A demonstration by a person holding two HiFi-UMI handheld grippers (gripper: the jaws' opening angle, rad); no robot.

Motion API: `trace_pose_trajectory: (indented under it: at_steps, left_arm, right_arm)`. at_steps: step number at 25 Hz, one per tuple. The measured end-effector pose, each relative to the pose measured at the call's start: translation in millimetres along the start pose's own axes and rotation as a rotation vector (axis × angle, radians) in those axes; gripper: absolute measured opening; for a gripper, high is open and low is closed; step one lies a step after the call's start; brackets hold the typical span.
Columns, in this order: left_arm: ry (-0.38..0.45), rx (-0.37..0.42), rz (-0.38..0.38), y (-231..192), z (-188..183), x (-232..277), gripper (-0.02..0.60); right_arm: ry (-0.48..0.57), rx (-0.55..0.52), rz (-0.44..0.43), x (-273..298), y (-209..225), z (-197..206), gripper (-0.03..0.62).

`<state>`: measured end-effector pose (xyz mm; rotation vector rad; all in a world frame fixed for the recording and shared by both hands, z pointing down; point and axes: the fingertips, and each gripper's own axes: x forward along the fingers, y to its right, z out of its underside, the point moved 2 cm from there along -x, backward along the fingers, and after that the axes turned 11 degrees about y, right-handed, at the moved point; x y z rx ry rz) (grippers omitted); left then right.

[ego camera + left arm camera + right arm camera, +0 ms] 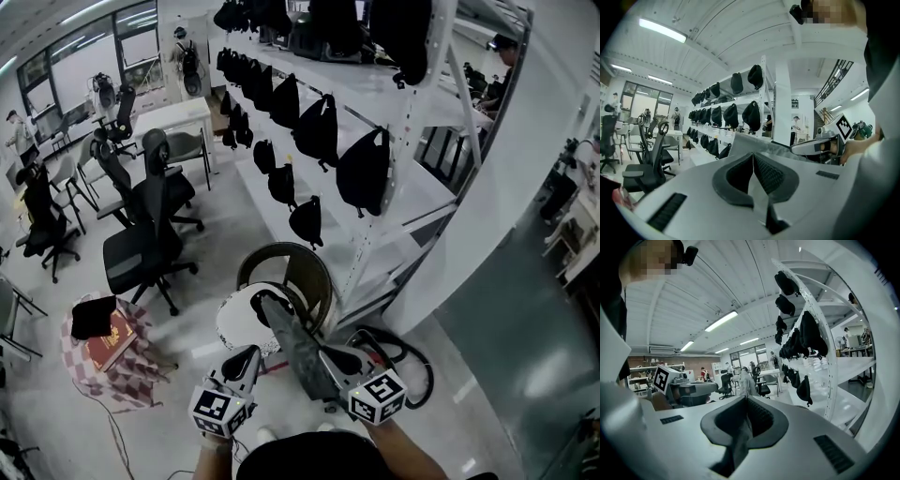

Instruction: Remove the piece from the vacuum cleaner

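A flat dark grey piece is held up above the white round vacuum cleaner, slanting from upper left to lower right. My left gripper is shut on its left side. My right gripper is shut on its right side. In the left gripper view the thin grey piece runs out of the closed left gripper, with the right gripper beyond it. The right gripper view shows the piece edge-on in the closed right gripper, and the left gripper at the left.
An open dark drum stands behind the vacuum and a black hose curls at its right. White shelving hung with black bags runs along the right. Office chairs and a checked cloth with a red book are at the left.
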<state>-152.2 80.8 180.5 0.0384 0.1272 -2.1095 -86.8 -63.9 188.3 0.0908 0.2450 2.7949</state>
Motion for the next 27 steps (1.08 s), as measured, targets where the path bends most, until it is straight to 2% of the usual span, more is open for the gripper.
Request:
trace_pose_trajectory:
  at_steps: [27]
  left_arm:
    - [-0.040,0.014,0.064,13.3,19.0,-3.6,0.020]
  right_arm:
    - [0.007,-0.038,0.078,-22.9,3.3,11.0,0.040]
